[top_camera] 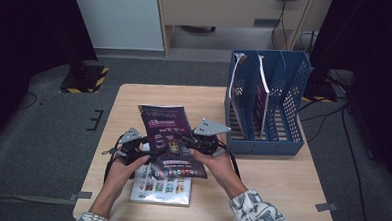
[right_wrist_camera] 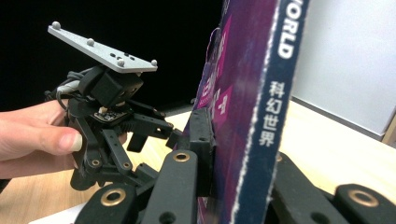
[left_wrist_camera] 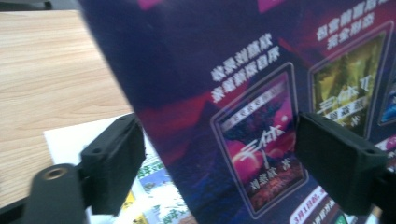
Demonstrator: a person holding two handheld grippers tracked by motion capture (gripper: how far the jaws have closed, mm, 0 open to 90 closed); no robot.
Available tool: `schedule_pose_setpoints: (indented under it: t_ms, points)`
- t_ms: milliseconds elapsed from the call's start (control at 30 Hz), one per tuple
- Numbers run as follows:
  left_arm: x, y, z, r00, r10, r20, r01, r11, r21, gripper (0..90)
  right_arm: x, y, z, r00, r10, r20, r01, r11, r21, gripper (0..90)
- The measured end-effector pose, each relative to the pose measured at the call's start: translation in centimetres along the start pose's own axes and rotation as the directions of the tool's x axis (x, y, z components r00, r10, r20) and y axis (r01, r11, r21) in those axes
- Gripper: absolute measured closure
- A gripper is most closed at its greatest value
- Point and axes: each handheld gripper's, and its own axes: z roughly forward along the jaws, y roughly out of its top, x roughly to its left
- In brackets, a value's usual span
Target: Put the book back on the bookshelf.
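The left gripper [top_camera: 143,149] has its jaws spread wide on either side of the glossy purple magazine [top_camera: 171,139], not pinching it. The right gripper [top_camera: 196,143] is clamped on the magazine's spine edge, lifting it tilted above a white printed booklet [top_camera: 162,186] lying on the wooden table [top_camera: 276,184].

Dim, dark at the room's edges; soft even overhead light, faint shadows; close magazine cover [left_wrist_camera: 261,116] slightly blurred
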Motion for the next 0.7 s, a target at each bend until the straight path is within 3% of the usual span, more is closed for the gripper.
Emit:
schedule_pose_setpoints:
  t_ms: [33, 100, 167, 233, 500, 700]
  points:
    - [0.0, 0.0, 0.0, 1.0, 0.001, -0.003, -0.001, 1.0, 0.003, 24.2, 0.0, 0.0, 0.0, 1.0, 0.003, 0.001, -0.003, 1.0, 0.0, 83.1]
    - [0.1, 0.2, -0.3, 0.9999, 0.005, -0.01, -0.005, 0.9998, 0.018, 28.1, -0.1, 0.0, 0.0, 1.0, 0.007, -0.001, -0.007, 1.0, 0.001, 83.1]
    - [0.3, 0.4, -0.8, 0.9999, -0.009, -0.012, 0.009, 0.9999, 0.005, 41.8, -0.2, -0.1, -0.1, 1.0, 0.01, 0.001, -0.01, 1.0, 0.001, 83.2]
    - [0.2, 0.6, -1.2, 0.9999, 0.001, -0.016, -0.001, 1.0, -0.004, 52.5, -0.4, -0.2, -0.2, 0.9996, 0.027, 0.0, -0.027, 1.0, -0.001, 83.1]
    - [-0.1, 1.0, -1.8, 0.9994, 0.023, -0.025, -0.023, 0.9997, -0.006, 66.7, -0.8, -0.3, -0.3, 0.9981, 0.061, -0.002, -0.061, 0.998, 0.021, 81.6]
    - [-0.6, 1.7, -2.5, 0.998, 0.052, -0.036, -0.054, 0.9972, -0.051, 75.6, -1.2, 0.5, -0.7, 0.9979, 0.064, 0.008, -0.064, 0.997, 0.035, 78.2]
